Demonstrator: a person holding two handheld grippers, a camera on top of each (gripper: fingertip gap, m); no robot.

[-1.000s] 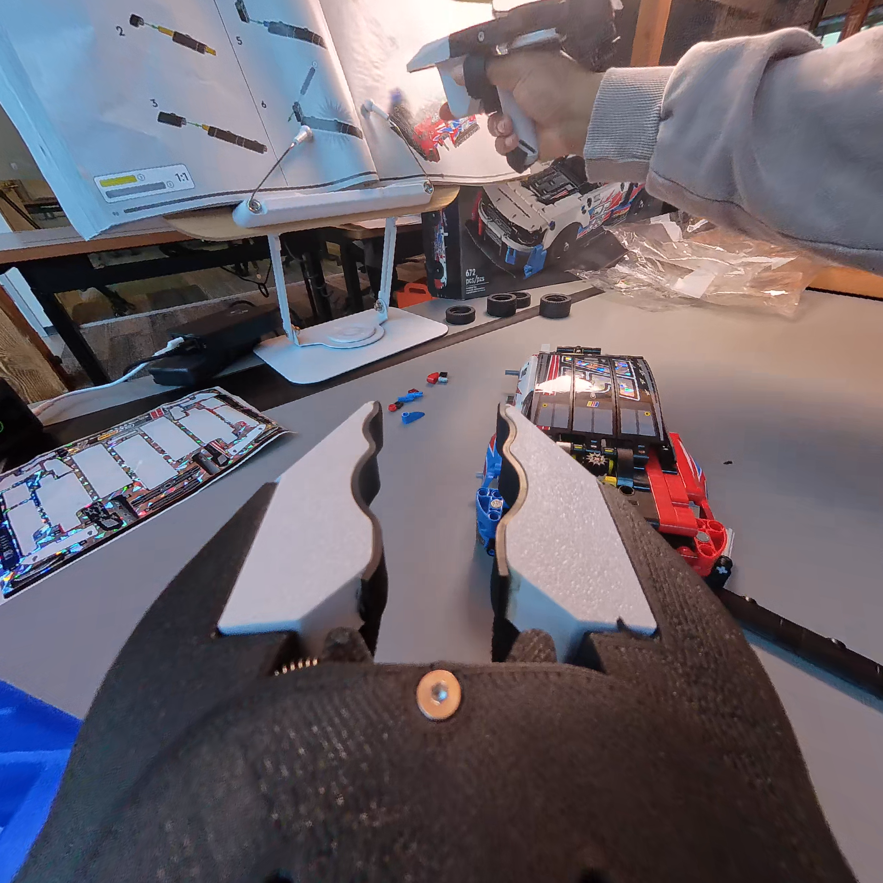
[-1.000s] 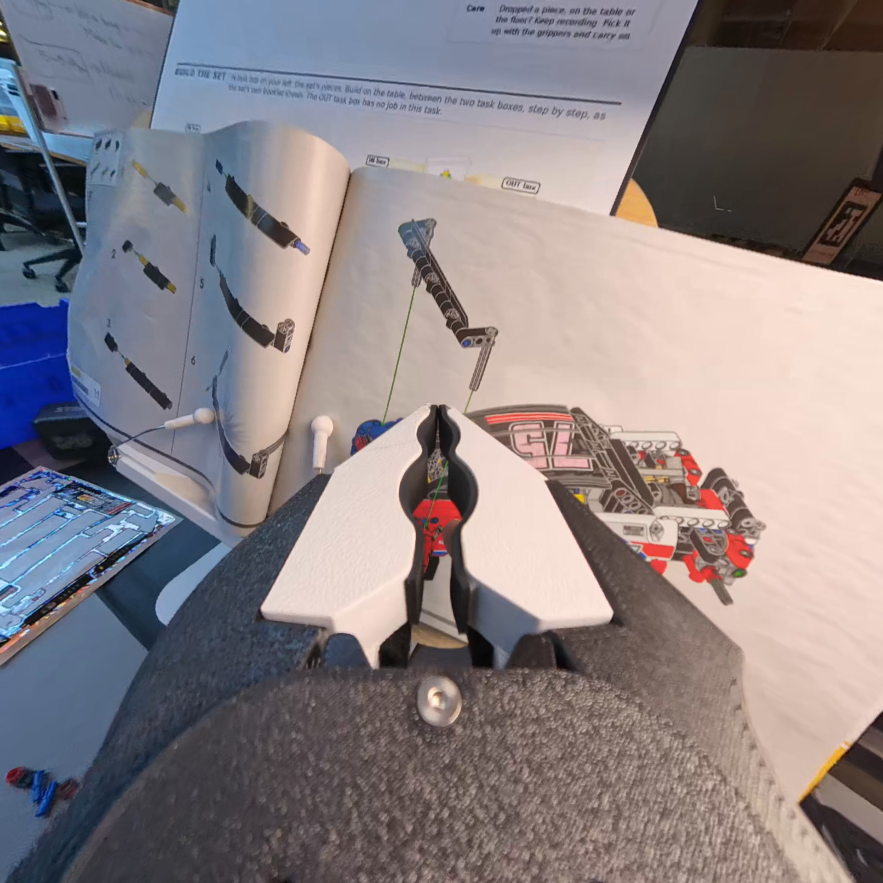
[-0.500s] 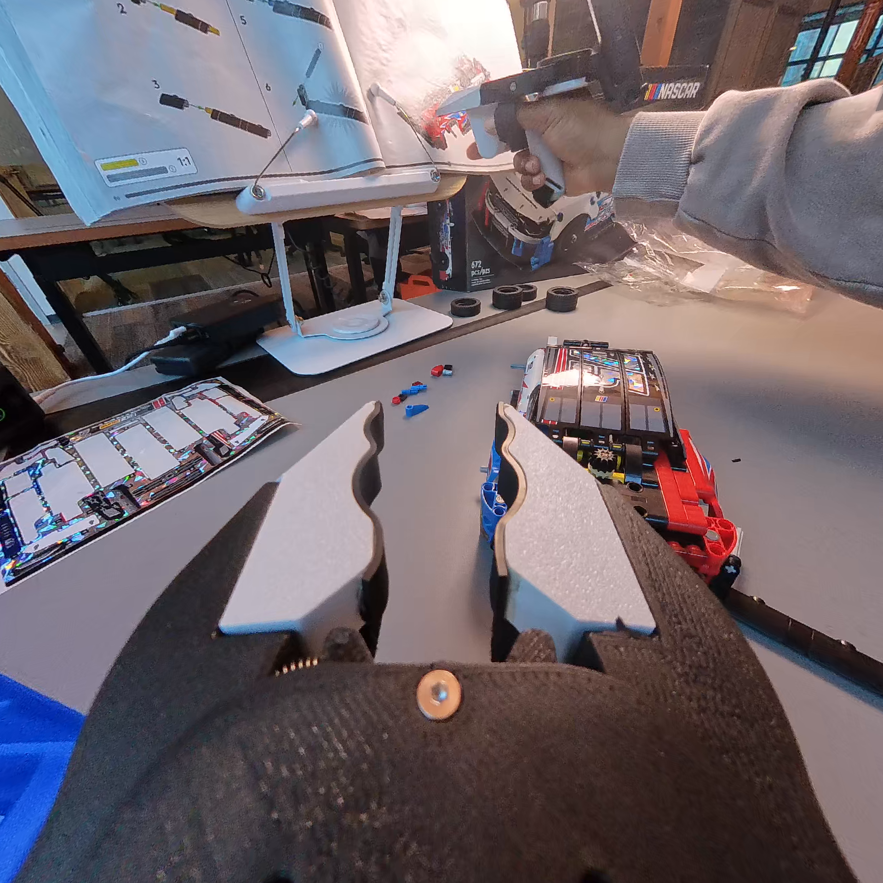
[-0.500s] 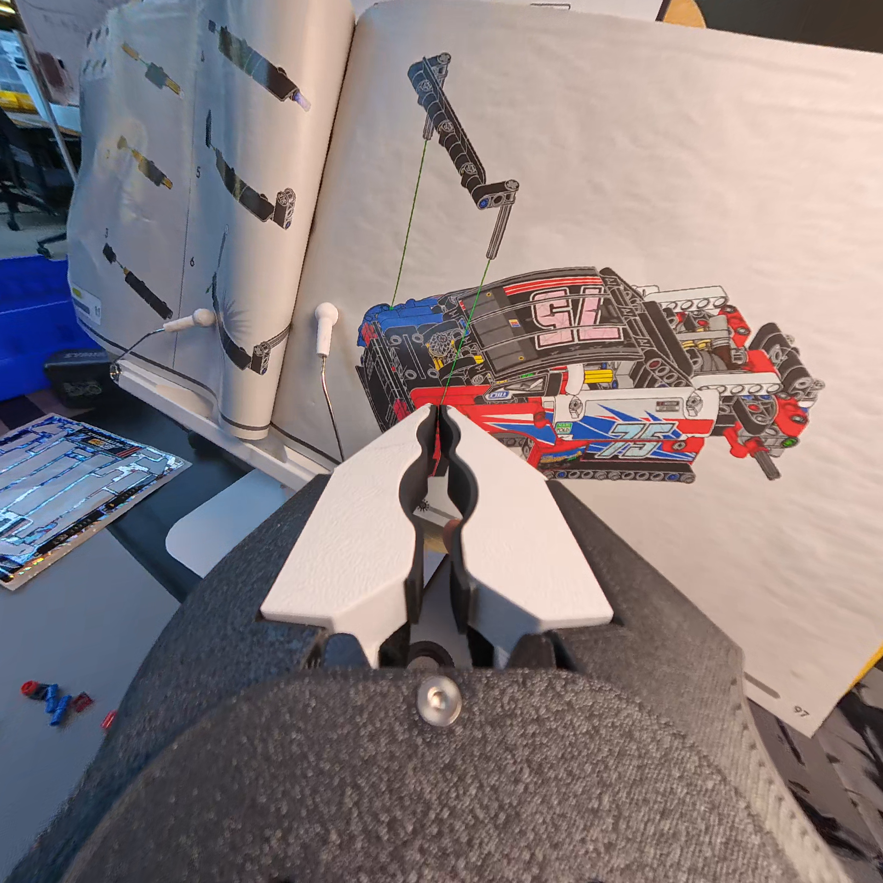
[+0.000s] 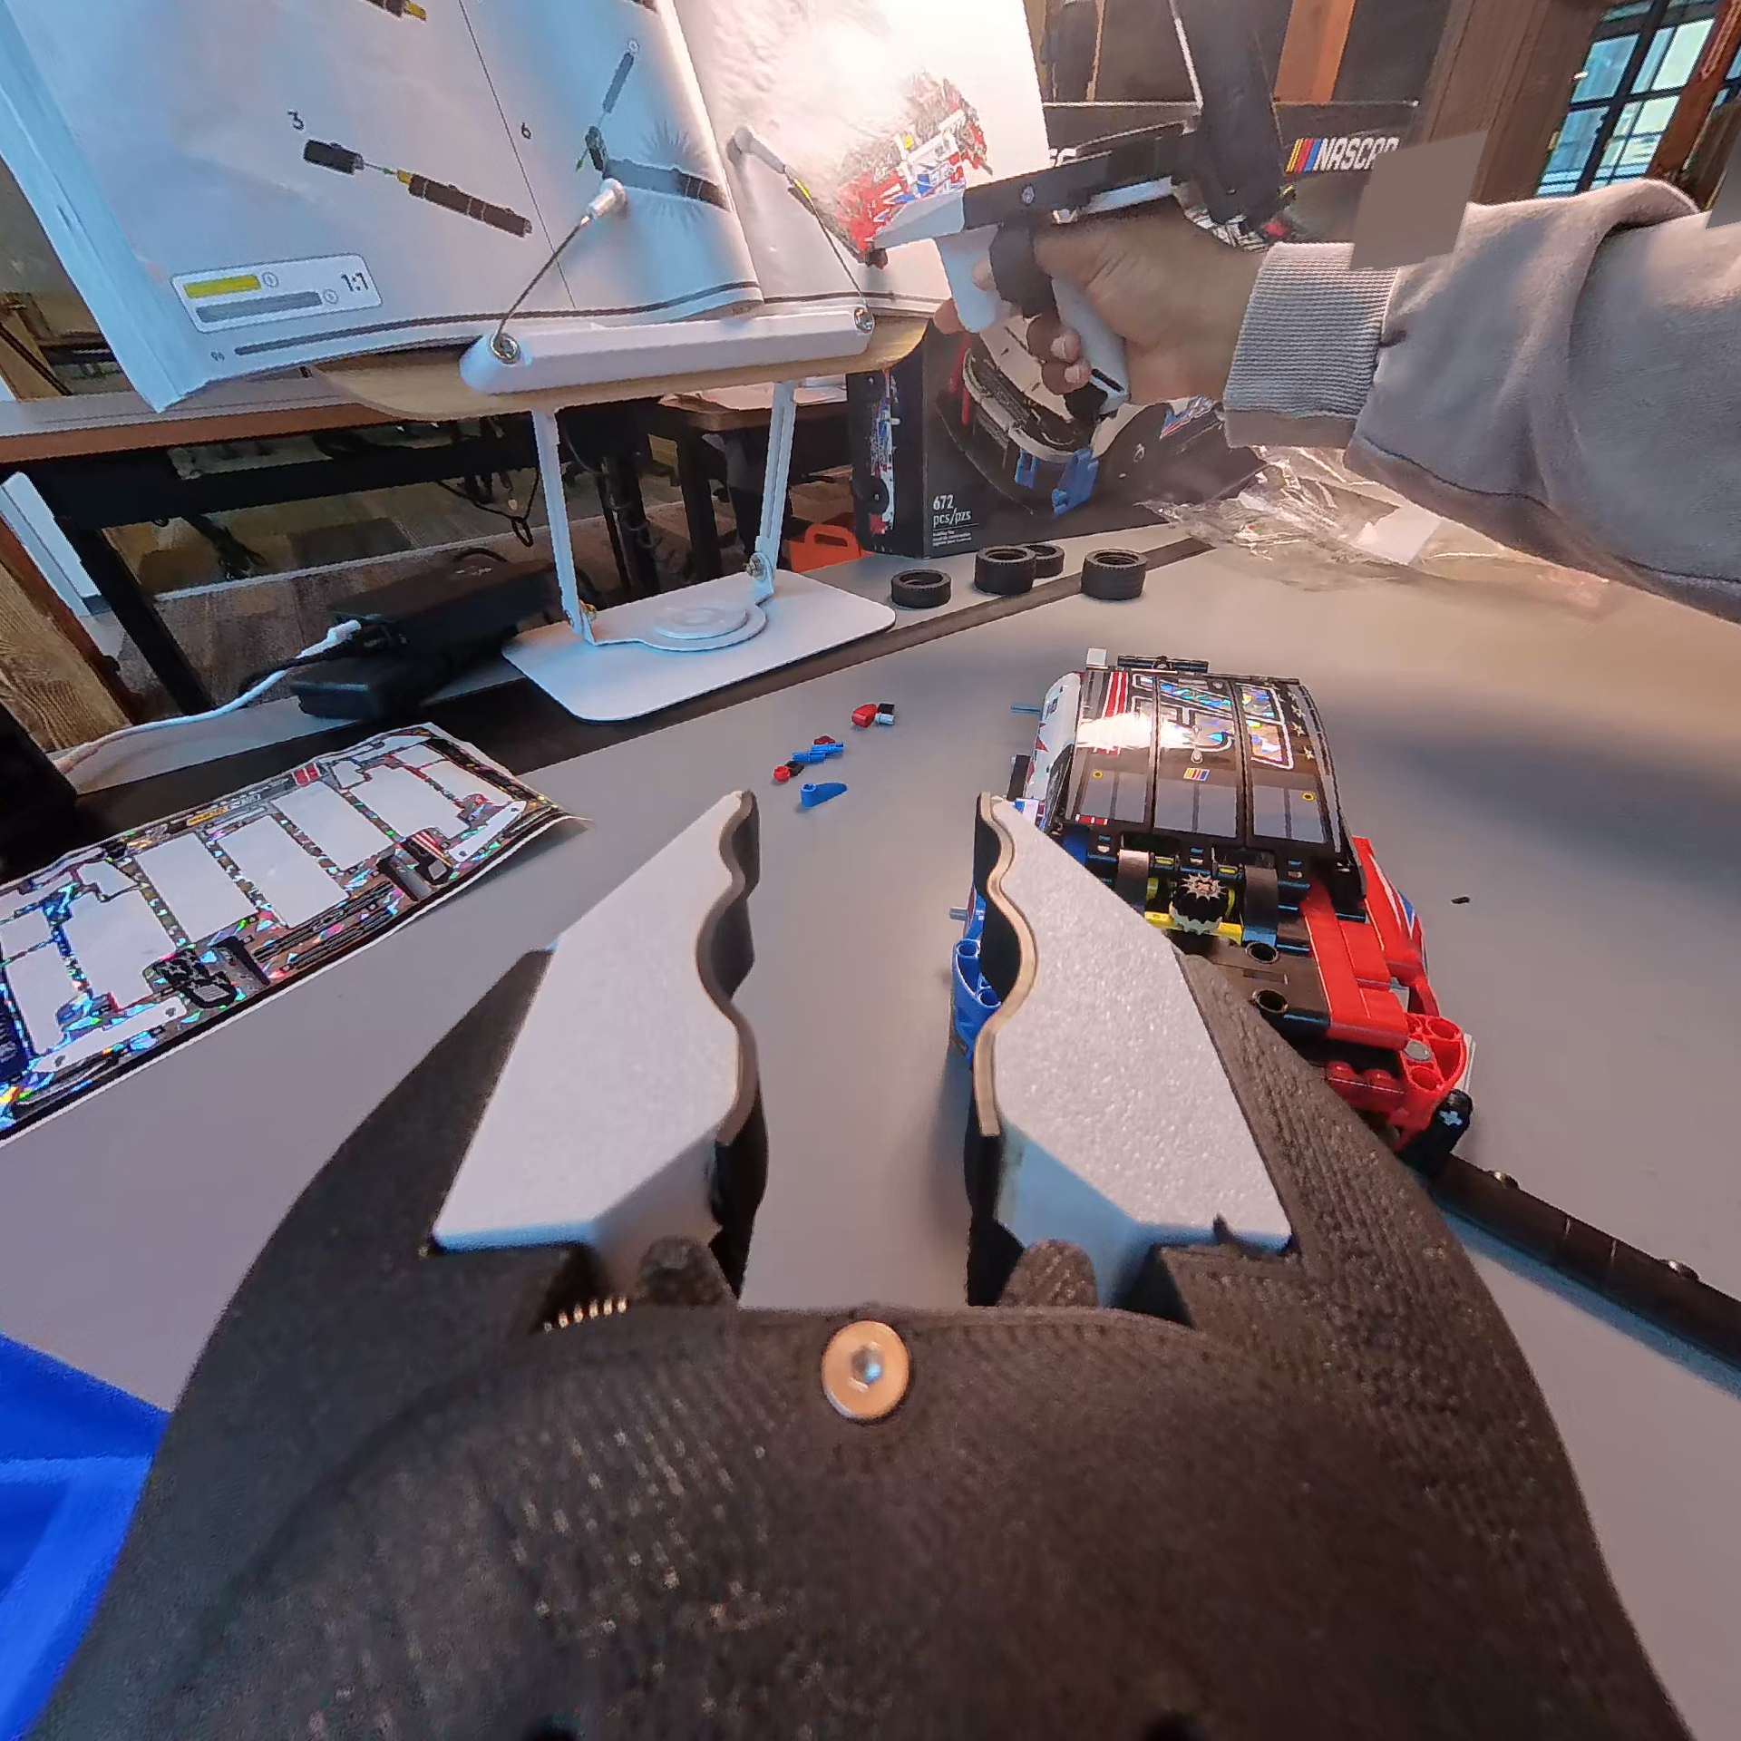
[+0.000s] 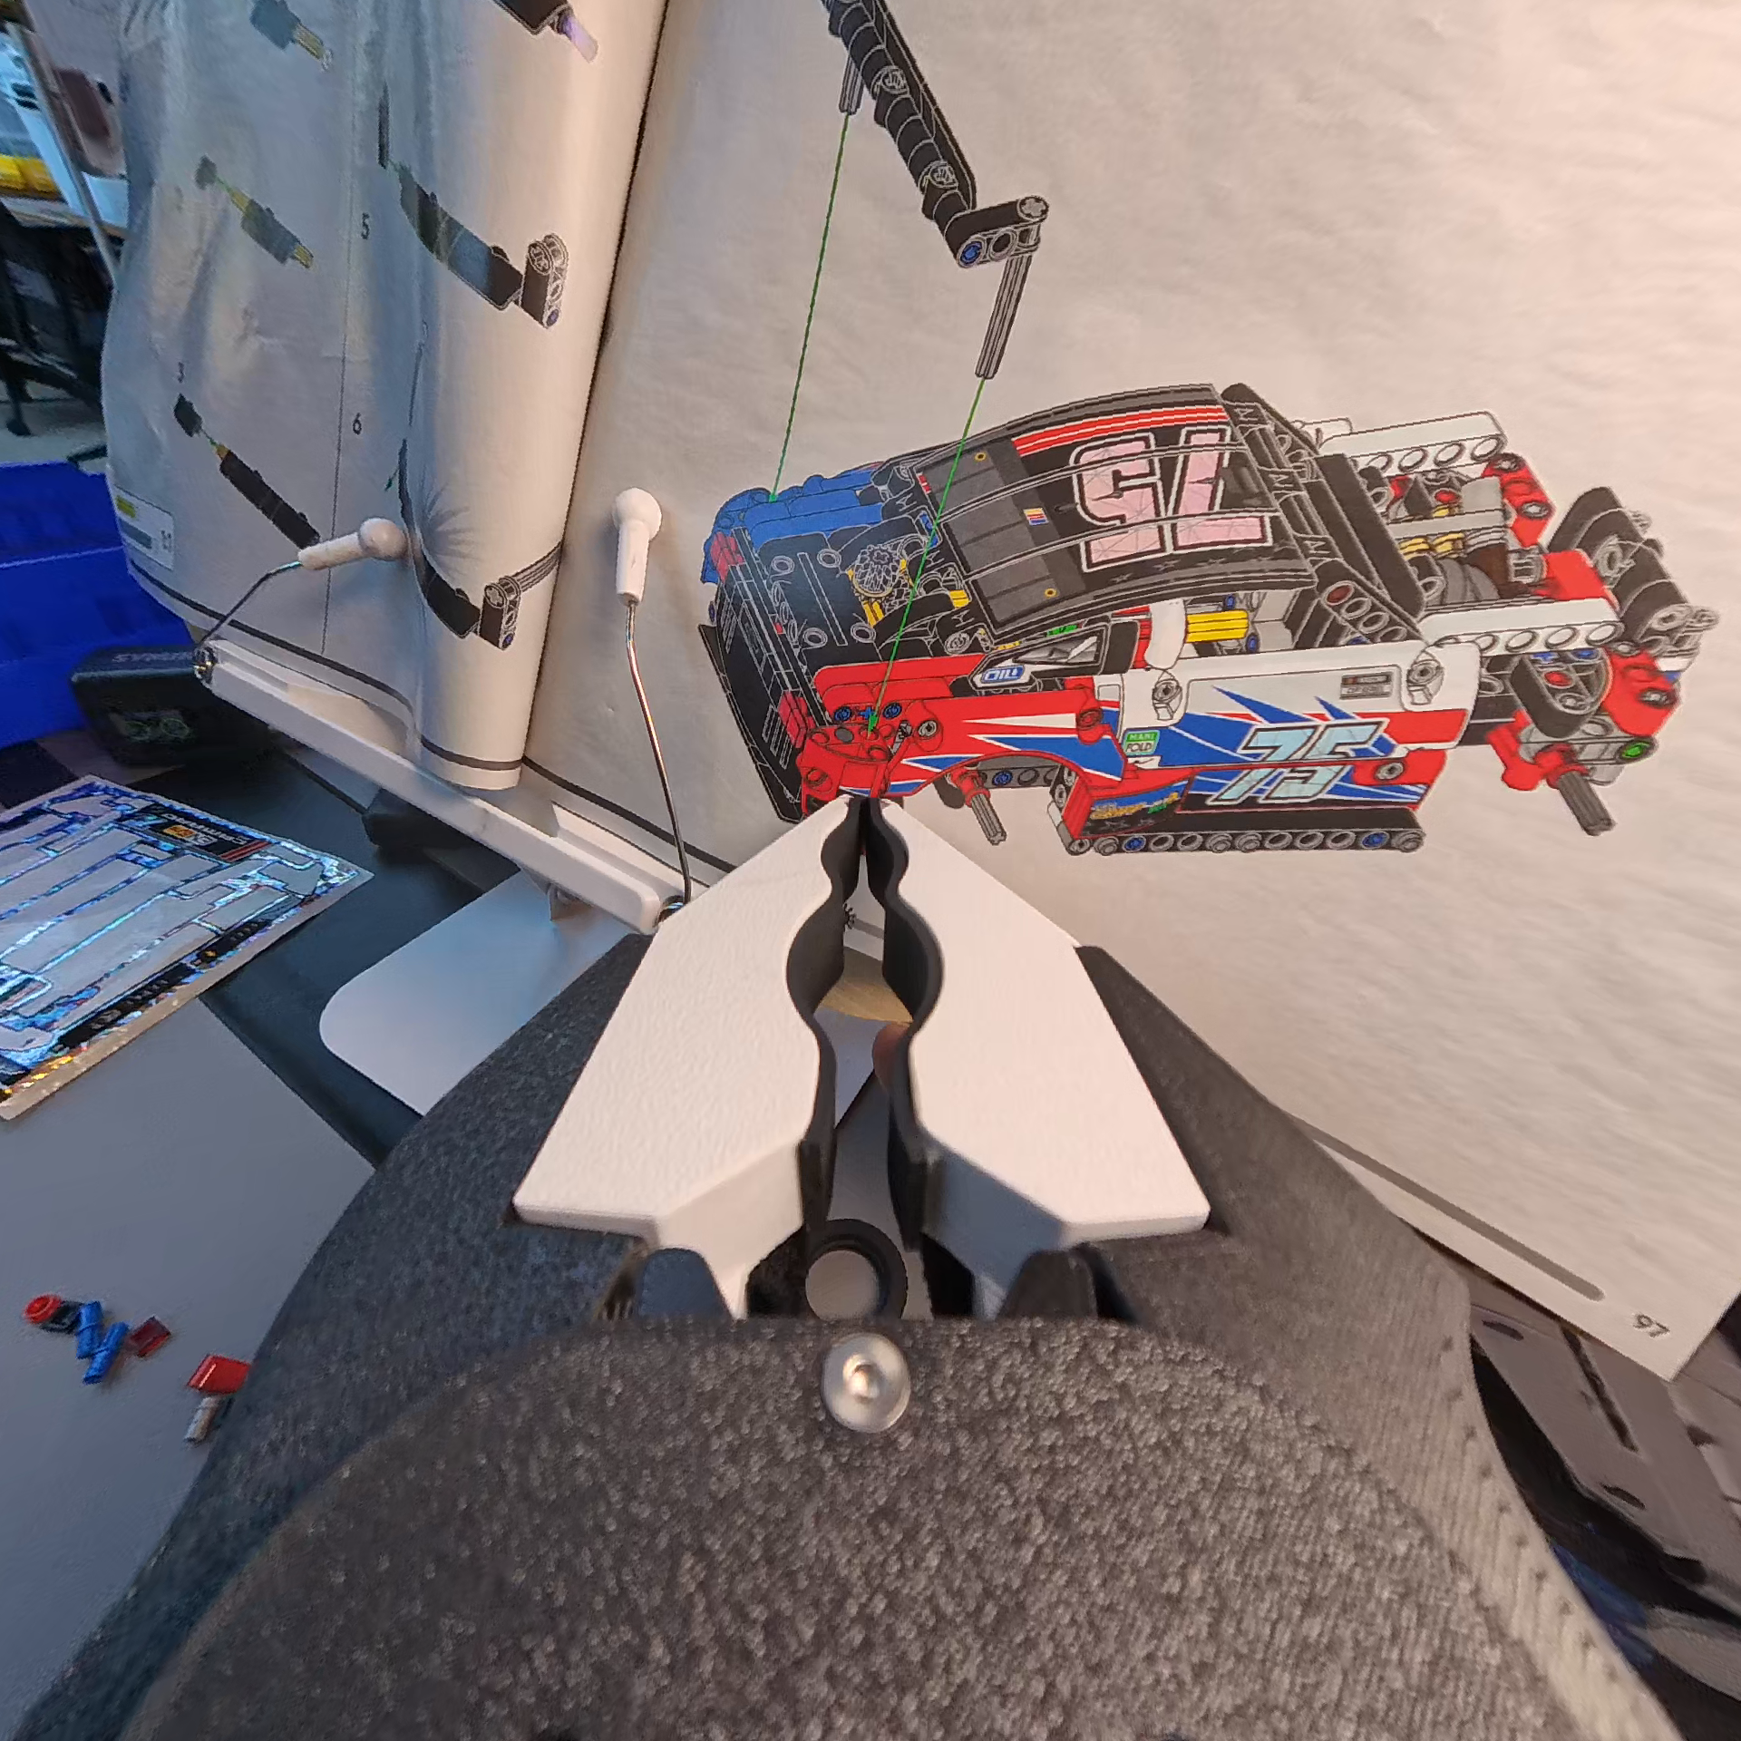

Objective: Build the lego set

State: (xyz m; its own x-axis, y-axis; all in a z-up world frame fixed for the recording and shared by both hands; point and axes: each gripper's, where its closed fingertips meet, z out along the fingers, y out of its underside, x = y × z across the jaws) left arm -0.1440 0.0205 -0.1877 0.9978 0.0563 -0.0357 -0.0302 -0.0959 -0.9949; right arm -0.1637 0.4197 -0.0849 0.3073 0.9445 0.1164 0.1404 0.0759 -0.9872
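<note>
Left gripper: jaws wide apart, empty, hovering above the grey table. The partly built Lego race car sits on the table just ahead of it, to the right of its right finger; that finger hides the car's blue near corner. A long black beam assembly lies off the car's red end, further right. Loose small red and blue pieces lie ahead, slightly left of the gap; sticker sheet far left; three tyres beyond the car.

Right gripper: fingertips closed together, nothing visibly held, raised close to the open instruction booklet on its white stand, tips just below the printed car drawing.

Judged step: checking where the beam mounts.

Risks:
- Closed tips could push the page or tip the stand if they go further forward.
- Lowering the left gripper blind could knock the car's hidden corner.
</note>
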